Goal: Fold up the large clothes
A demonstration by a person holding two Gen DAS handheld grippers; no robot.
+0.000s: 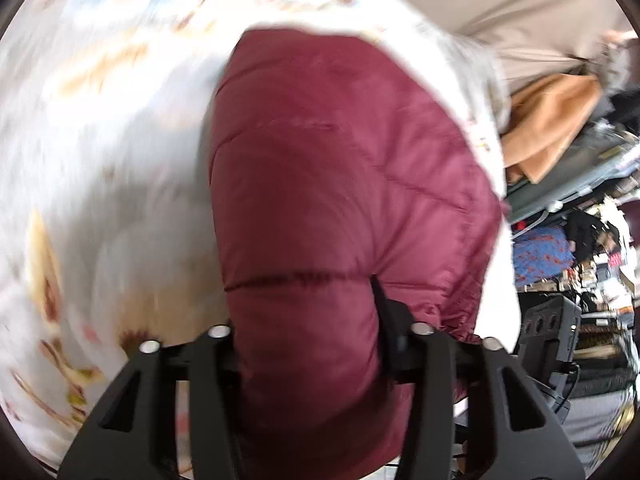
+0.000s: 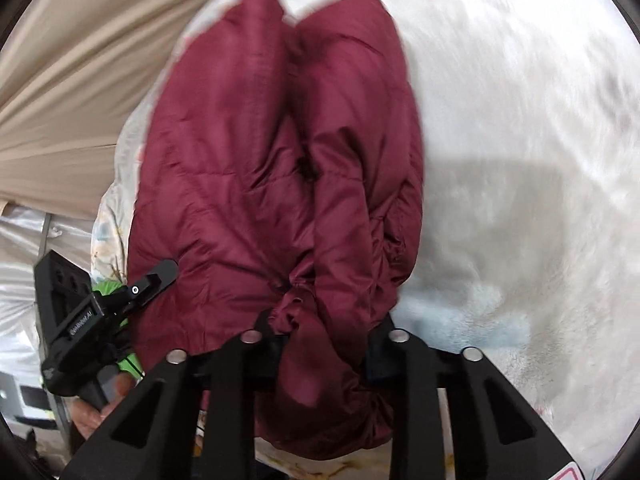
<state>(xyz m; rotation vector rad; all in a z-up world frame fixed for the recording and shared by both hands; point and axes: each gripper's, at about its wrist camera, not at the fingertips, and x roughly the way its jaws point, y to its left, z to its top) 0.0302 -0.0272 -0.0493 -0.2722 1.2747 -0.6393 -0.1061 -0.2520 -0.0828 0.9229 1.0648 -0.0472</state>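
- maroon puffer jacket (image 1: 340, 184): fills the centre of the left wrist view and runs from the lower centre up to the upper middle of the right wrist view, lying on a pale patterned bedspread (image 1: 100, 140).
- left gripper (image 1: 308, 344): jaws pinching a thick padded roll of the jacket at the bottom centre of its own view; the same tool shows at the lower left of the right wrist view, held against the jacket's edge.
- right gripper (image 2: 320, 344): jaws closed on a bunched, gathered edge of the jacket at the bottom centre of its view.
- state of the fold: in the right wrist view the jacket shows two long lobes side by side with a crease between them, so a lengthwise fold seems already made, judged from the lie of the cloth alone.
- what is left: both ends near the camera are lifted and held, so a crosswise fold, a set-down and a smoothing look not yet done.
- background: beige curtain (image 2: 60, 80) at upper left; cluttered shelves (image 1: 580, 240) at right, both well apart from the jacket.
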